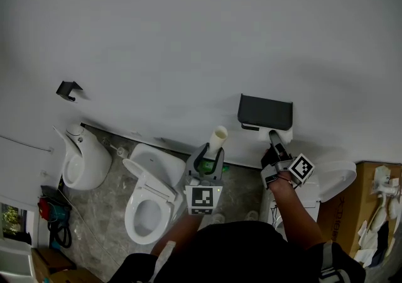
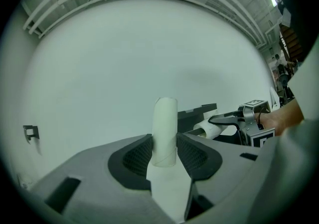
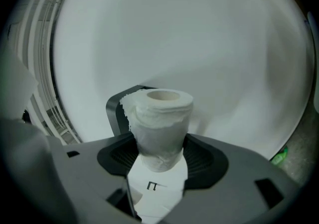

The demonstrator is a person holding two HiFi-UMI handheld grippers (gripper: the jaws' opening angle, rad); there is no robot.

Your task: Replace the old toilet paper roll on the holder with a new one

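My left gripper (image 1: 209, 157) is shut on an empty cardboard tube (image 1: 218, 139), which stands upright between the jaws (image 2: 165, 131). My right gripper (image 1: 275, 141) is shut on a fresh white toilet paper roll (image 3: 159, 128) with a loose torn edge; its core points up. The dark grey holder (image 1: 265, 111) is mounted on the white wall, and the right gripper sits just below its cover. In the left gripper view the holder (image 2: 197, 115) and the roll (image 2: 208, 128) show at the right. In the right gripper view the holder (image 3: 116, 111) is partly hidden behind the roll.
A white toilet (image 1: 151, 195) with its seat down stands below the left gripper, with a white urinal-like fixture (image 1: 81, 159) further left. A black hook (image 1: 68, 90) is on the wall. A white basin (image 1: 336, 178) and a cardboard box (image 1: 352, 209) are at the right.
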